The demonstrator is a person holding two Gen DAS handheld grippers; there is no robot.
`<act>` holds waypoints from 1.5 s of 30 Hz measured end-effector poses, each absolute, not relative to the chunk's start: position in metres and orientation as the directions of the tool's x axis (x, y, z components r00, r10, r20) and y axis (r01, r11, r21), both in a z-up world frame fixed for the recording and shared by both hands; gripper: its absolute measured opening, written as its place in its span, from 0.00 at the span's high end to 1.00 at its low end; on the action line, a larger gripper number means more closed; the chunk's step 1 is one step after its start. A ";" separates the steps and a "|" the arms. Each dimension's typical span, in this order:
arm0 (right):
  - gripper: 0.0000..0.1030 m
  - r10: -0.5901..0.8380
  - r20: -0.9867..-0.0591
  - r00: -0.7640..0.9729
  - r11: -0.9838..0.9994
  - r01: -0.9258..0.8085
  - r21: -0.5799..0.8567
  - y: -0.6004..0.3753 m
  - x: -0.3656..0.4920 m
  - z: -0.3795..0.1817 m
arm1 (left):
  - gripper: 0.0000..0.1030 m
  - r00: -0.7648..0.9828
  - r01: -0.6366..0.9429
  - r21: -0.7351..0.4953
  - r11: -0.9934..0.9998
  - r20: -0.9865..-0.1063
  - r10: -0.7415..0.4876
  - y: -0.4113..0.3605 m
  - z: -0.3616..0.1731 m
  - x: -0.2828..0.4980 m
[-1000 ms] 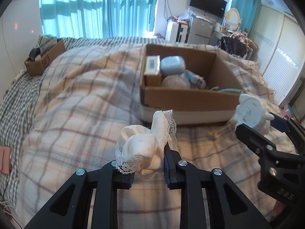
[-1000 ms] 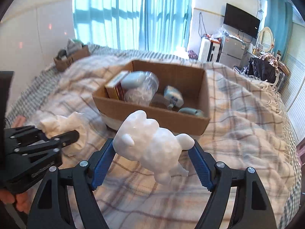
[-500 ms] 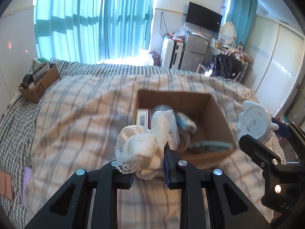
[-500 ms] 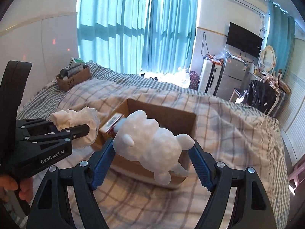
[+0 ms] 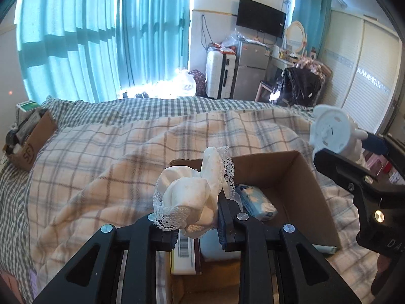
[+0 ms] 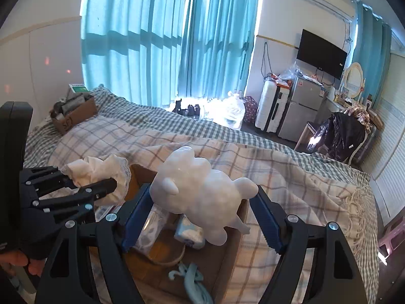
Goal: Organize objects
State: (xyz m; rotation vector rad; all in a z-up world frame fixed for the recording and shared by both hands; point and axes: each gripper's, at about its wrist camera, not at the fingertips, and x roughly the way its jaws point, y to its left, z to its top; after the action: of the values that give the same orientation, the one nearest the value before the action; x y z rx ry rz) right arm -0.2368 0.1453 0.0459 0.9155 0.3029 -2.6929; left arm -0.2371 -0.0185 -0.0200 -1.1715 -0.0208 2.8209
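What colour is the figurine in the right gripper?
White all over, a glossy animal figurine, best seen in the right wrist view, clamped in the right gripper.

Lace-trimmed white cloth (image 5: 192, 197) bunched, white animal figurine (image 6: 202, 195) tilted, both above open cardboard box (image 5: 314, 202)

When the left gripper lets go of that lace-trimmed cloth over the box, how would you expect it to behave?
The lace-trimmed cloth looks limp: it bunches and folds in the left gripper, so it will probably collapse shapelessly. It seems light, likely dropping softly into the cardboard box without rolling. The lace edge might snag on the fingers.
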 end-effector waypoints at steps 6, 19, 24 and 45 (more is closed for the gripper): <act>0.25 -0.185 -0.679 -0.711 -0.944 0.321 -0.080 0.152 -0.269 0.006 | 0.77 -0.676 -0.125 -0.053 -0.991 -0.727 0.124 -0.007 -0.042 -0.258; 0.13 -0.130 -0.665 -0.735 -0.971 0.231 -0.067 0.179 -0.257 0.010 | 0.34 -0.689 -0.112 -0.063 -0.992 -0.714 0.123 0.000 -0.036 -0.247; 0.11 -0.112 -0.642 -0.758 -0.981 0.187 -0.050 0.193 -0.229 0.035 | 0.23 -0.703 -0.105 -0.057 -0.993 -0.702 0.115 0.005 -0.017 -0.221; 0.00 -0.053 -0.347 -0.936 -0.993 0.086 -0.080 0.216 -0.047 0.188 | 0.00 -0.923 -0.047 0.028 -0.999 -0.384 0.032 0.003 0.140 -0.071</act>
State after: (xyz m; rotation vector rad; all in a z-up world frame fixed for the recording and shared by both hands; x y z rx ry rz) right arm -0.0468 0.2158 0.1880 0.5377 0.1438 -3.0201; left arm -0.0710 0.0028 0.1403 -0.6064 0.0571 3.0410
